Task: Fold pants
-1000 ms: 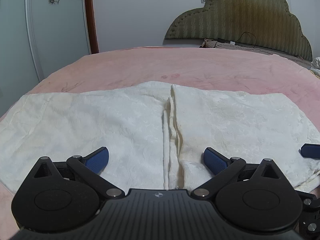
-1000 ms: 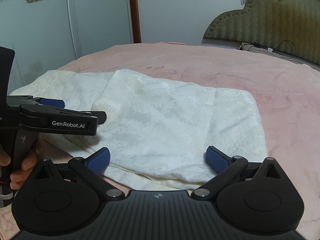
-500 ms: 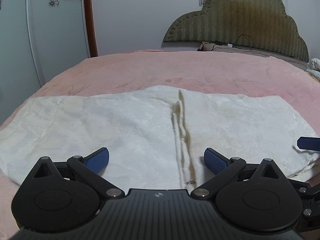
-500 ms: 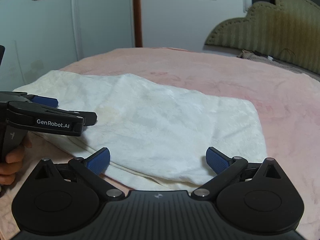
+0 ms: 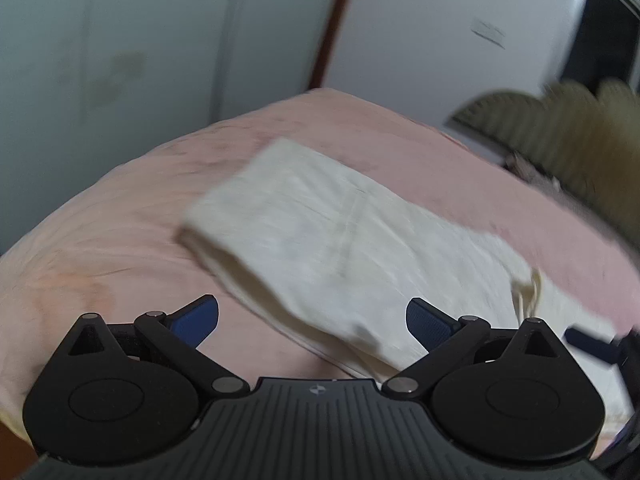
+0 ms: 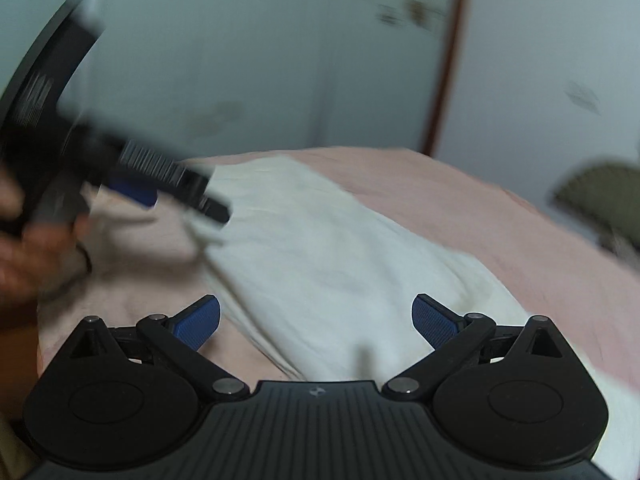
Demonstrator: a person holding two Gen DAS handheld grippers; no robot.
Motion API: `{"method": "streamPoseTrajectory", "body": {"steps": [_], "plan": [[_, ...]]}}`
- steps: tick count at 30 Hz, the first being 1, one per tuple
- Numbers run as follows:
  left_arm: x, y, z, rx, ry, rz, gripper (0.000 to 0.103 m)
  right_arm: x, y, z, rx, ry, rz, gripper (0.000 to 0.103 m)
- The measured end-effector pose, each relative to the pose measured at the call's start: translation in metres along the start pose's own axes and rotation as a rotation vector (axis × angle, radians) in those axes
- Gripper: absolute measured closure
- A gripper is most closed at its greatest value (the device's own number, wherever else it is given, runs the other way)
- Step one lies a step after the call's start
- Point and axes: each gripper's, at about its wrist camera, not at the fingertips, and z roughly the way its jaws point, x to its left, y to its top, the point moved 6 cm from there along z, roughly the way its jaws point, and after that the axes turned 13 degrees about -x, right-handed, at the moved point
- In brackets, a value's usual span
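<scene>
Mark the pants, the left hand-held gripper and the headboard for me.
pants (image 5: 320, 248): left wrist view, flat middle of the cream cloth.
left hand-held gripper (image 5: 312, 320): left wrist view, midway between its blue fingertips, jaws wide apart.
headboard (image 5: 560, 128): left wrist view, blurred olive padded face.

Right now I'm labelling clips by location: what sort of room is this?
Most likely a bedroom: a pink-covered bed holding cream folded pants, with an olive padded scalloped headboard by the wall.

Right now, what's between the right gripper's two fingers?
In the right wrist view, the white pants on the pink bed lie between the open right gripper fingers, ungripped.
</scene>
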Motion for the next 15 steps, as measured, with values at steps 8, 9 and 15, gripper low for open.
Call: {"method": "streamPoseTrajectory", "body": {"steps": [8, 9, 15], "plan": [[0.061, 0.008, 0.015, 0.105, -0.072, -0.336, 0.002, 0.068, -0.009, 0.060, 0.037, 0.023, -0.402, 0.007], [0.064, 0.005, 0.017, 0.120, -0.095, -0.375, 0.002, 0.070, -0.009, 0.064, 0.029, 0.011, -0.428, 0.009], [0.065, 0.006, 0.026, 0.139, -0.198, -0.497, 0.001, 0.085, -0.009, 0.092, 0.056, 0.013, -0.549, 0.065]]}}
